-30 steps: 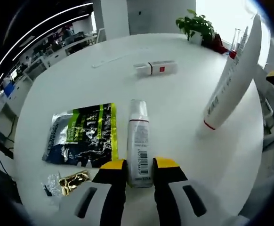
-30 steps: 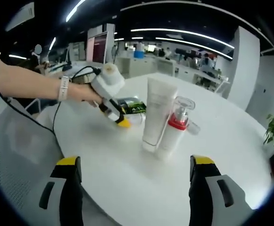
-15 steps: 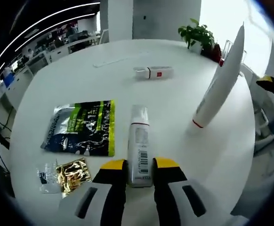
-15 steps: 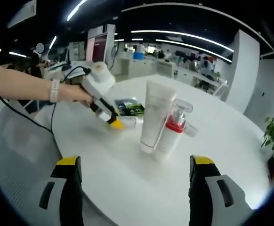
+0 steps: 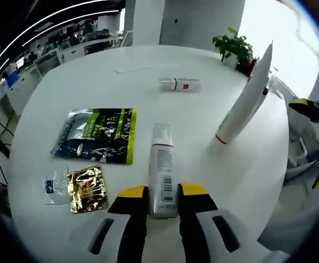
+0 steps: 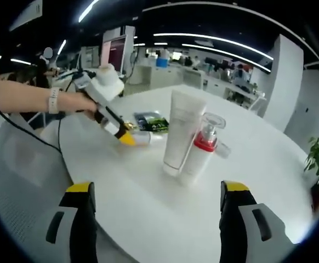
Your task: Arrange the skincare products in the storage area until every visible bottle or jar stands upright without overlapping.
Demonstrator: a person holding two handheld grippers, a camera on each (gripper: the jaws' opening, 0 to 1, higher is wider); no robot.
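A white bottle (image 5: 161, 159) with a barcode lies lengthwise between the jaws of my left gripper (image 5: 163, 192), which is shut on its lower end. In the right gripper view the left gripper (image 6: 127, 138) holds that bottle (image 6: 142, 137) low over the table, with a person's hand behind it. A tall white tube (image 5: 241, 104) stands on its cap to the right. It (image 6: 182, 137) stands close beside an upright pump bottle (image 6: 200, 153) with a red collar. My right gripper (image 6: 157, 189) is open wide, short of both. A small white box (image 5: 180, 84) with a red mark lies farther back.
A green and black sachet (image 5: 96, 142), a gold sachet (image 5: 85, 188) and a small clear packet (image 5: 53, 186) lie flat left of the held bottle. A potted plant (image 5: 236, 46) stands at the round white table's (image 6: 165, 219) far edge. A grey chair (image 6: 17, 175) stands beside the table.
My left gripper has drawn back from the tube with the bottle still in it, so the sachets and tube look smaller. The right gripper has held still and open.
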